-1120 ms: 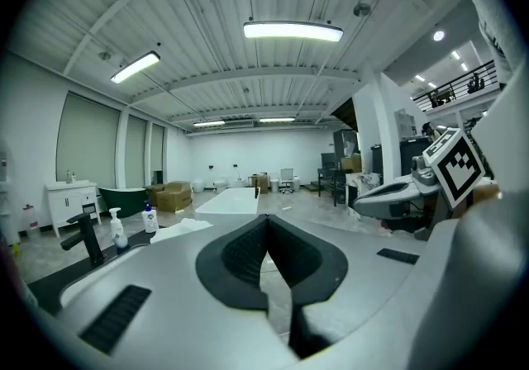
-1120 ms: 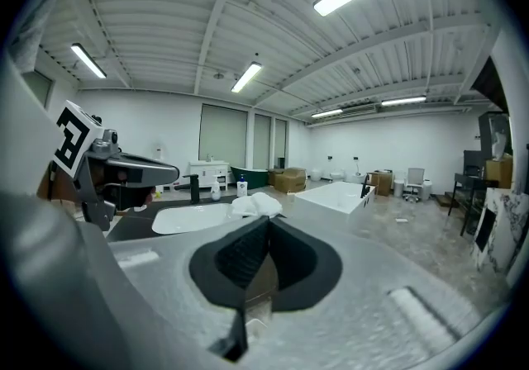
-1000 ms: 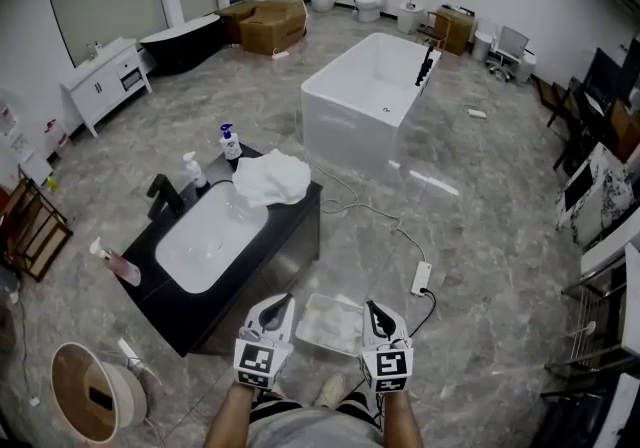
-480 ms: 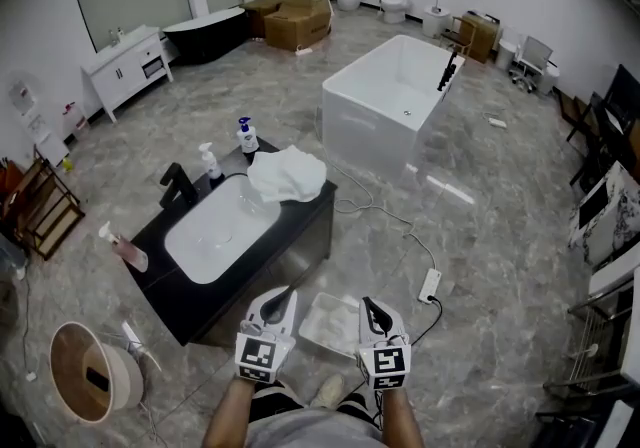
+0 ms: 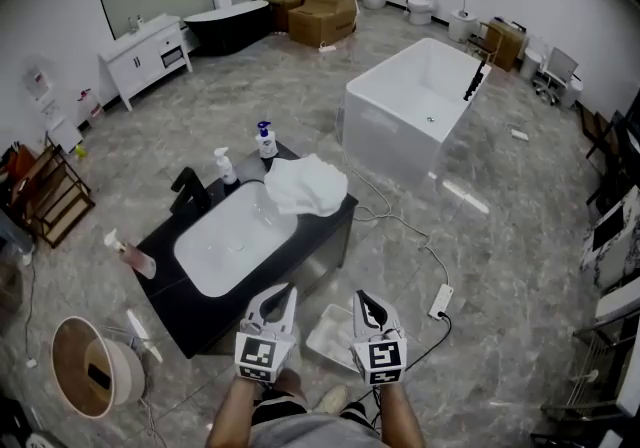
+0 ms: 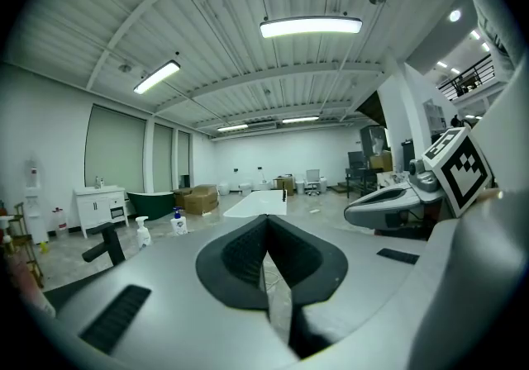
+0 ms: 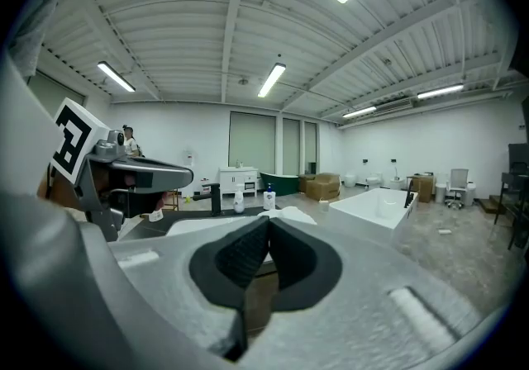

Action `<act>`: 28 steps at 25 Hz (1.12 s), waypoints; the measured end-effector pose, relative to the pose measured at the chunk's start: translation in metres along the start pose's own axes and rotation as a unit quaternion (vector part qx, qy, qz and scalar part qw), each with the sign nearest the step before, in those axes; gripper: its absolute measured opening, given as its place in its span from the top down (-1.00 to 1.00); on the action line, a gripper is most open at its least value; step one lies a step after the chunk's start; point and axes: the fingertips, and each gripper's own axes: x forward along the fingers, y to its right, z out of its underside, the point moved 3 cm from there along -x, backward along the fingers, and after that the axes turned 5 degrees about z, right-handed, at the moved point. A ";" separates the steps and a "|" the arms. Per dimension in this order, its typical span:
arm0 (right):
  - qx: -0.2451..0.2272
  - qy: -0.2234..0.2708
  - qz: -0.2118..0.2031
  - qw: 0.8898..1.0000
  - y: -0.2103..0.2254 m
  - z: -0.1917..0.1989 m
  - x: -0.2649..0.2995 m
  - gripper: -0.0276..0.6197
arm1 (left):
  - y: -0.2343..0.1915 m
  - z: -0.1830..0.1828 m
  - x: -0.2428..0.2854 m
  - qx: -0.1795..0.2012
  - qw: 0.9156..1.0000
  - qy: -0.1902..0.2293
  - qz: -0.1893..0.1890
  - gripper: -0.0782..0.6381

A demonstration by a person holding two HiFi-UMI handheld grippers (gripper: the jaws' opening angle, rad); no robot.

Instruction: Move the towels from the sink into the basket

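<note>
Fingers (image 6: 245, 259) pressed together, empty, on left gripper (image 5: 289, 290) and right gripper (image 5: 358, 296) alike. Towels (image 5: 305, 186) heaped on tabletop (image 5: 172, 286) at 2 o'clock of sink (image 5: 232, 254) — basket (image 5: 333, 334) on floor (image 5: 480, 266), 5 o'clock.

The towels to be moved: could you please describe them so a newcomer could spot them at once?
Find the black vanity with a white basin, mid-floor before the freestanding bathtub. At the basin's far end lies a crumpled white heap of towels, right of two pump bottles: the counter's only soft, shapeless thing.
</note>
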 end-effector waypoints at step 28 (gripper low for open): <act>0.032 -0.079 0.039 0.996 0.006 0.020 0.380 0.67 | -0.279 0.096 0.222 -0.053 0.994 -0.072 0.060 0.76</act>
